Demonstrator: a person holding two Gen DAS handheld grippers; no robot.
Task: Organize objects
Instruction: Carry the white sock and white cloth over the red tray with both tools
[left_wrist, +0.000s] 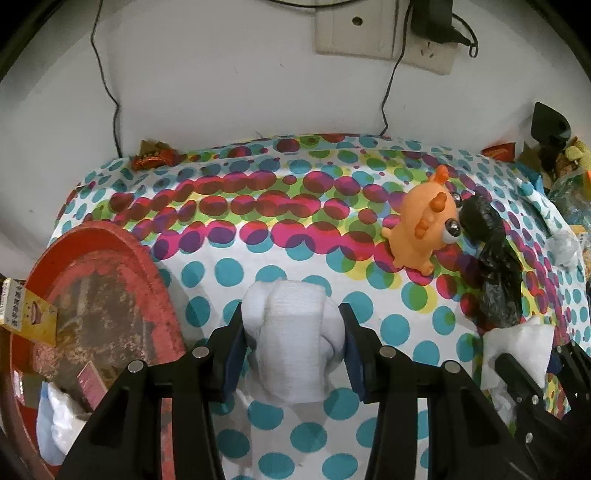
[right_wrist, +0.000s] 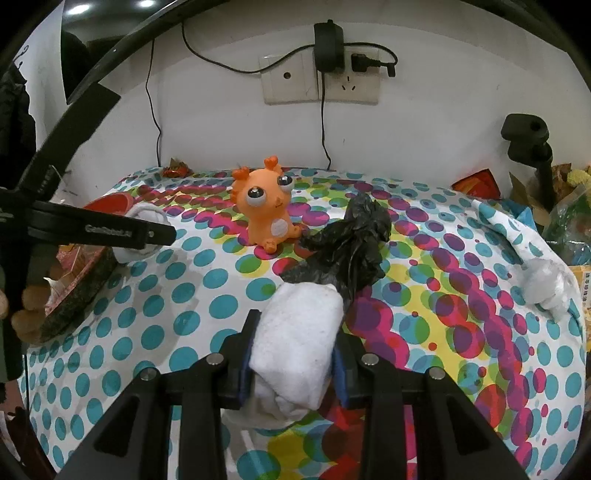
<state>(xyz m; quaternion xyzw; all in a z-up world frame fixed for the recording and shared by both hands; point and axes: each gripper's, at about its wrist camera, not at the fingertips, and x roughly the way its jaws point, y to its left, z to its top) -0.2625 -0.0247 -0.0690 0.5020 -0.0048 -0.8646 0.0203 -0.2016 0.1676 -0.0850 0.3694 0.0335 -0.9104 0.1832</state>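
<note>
My left gripper is shut on a rolled white sock, held over the polka-dot tablecloth; it also shows in the right wrist view. My right gripper is shut on a folded white cloth, also visible in the left wrist view. An orange toy creature stands upright mid-table. A crumpled black plastic bag lies just right of the toy and just beyond the white cloth.
A worn red tray sits at the table's left with a yellow packet and small items in it. A white wad lies at the right edge. Snack wrappers, clutter and a black stand line the back.
</note>
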